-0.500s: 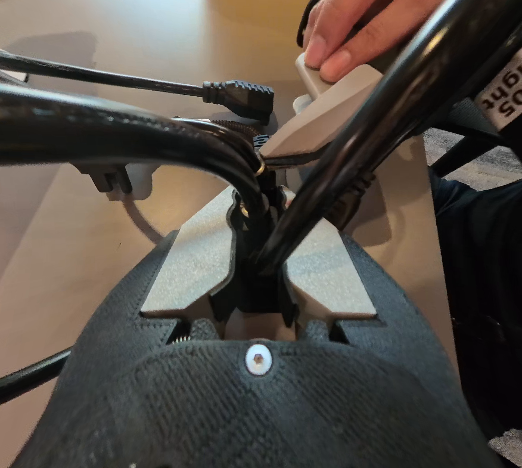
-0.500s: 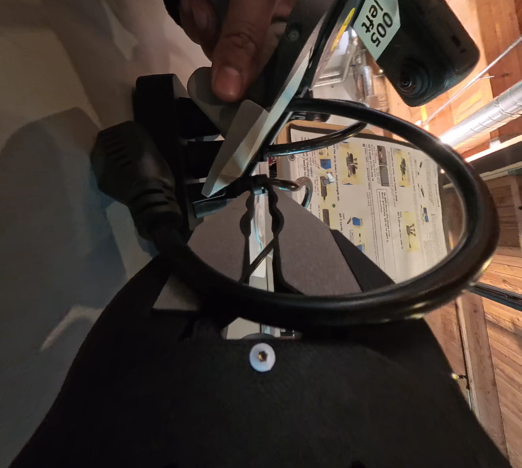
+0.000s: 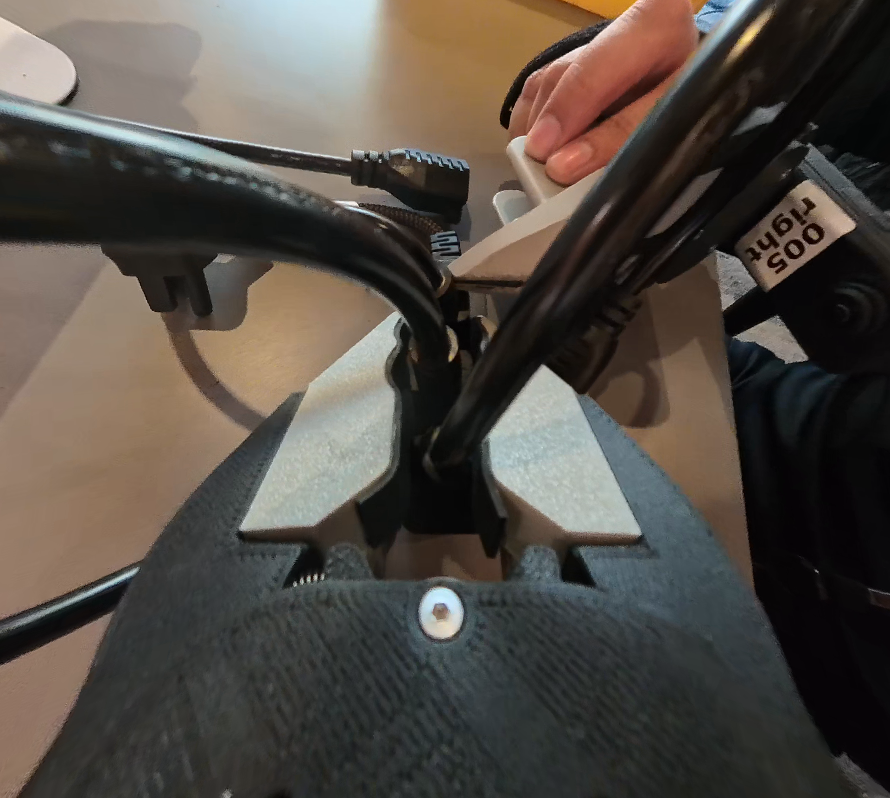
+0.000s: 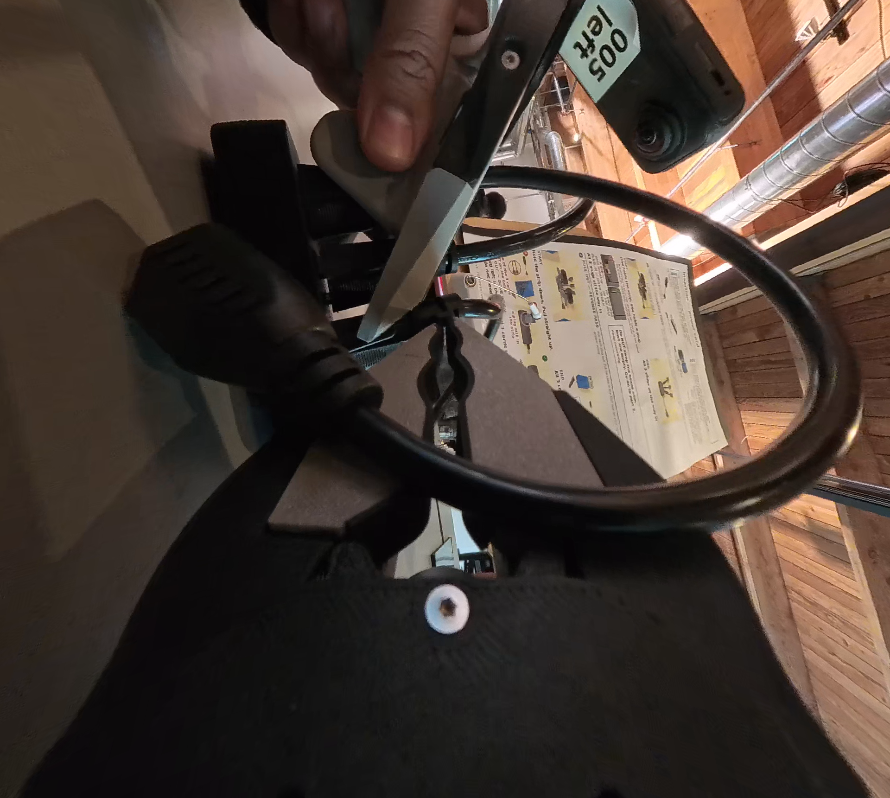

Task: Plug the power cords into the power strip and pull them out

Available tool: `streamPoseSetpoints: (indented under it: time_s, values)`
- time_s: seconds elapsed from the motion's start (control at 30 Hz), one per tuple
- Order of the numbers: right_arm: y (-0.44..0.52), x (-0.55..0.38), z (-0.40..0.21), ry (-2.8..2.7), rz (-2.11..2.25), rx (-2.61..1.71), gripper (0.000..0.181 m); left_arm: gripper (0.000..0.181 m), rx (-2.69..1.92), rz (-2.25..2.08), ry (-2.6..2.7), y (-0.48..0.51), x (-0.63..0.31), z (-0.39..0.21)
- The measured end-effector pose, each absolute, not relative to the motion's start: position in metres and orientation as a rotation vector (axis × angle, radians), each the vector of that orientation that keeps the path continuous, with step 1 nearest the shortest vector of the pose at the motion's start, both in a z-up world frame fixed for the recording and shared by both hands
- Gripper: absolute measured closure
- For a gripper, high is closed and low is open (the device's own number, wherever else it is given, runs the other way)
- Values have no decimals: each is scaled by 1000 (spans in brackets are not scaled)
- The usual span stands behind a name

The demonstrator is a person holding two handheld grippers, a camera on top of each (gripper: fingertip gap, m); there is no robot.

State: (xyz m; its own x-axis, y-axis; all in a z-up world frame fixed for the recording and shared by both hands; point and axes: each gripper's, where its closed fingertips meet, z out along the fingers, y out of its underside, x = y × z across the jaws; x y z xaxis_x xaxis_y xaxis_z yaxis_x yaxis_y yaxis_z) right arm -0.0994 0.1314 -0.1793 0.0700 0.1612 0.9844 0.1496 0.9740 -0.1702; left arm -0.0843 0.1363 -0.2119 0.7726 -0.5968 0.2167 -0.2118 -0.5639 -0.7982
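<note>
The left tool (image 3: 436, 394) is clamping on a black plug (image 3: 433, 476) with two thick cords (image 3: 202, 206) arching out, and the right tool (image 4: 445, 370), nearly together, is pinching something thin and dark at the power strip (image 4: 260, 206), which is standing against the bench (image 3: 298, 52). The pull should be going straight along the prongs while the other tool is steadying the strip. Compared with half a second earlier, both tools are sitting almost where they were, the views having shifted only slightly
</note>
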Motion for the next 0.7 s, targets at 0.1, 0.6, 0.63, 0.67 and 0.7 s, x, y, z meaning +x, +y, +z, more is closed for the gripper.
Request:
streamPoseSetpoints:
  time_s: [0.1, 0.6, 0.63, 0.67, 0.7]
  values:
    - [135, -103, -179, -1491, -27, -241, 181, 155, -2154, -613, 543, 140, -88, -211]
    - [155, -120, -121, -1261, 240, -367, 181, 157, -2070, -827, 680, 132, -47, -210]
    - [153, -120, -122, -1273, 228, -352, 181, 157, -2071, -802, 684, 132, -50, -210]
    - [152, -119, -122, -1286, 228, -348, 181, 157, -2074, -788, 681, 133, -52, -210]
    - [151, -119, -126, -1317, 239, -351, 181, 157, -2077, -782, 679, 133, -54, -210]
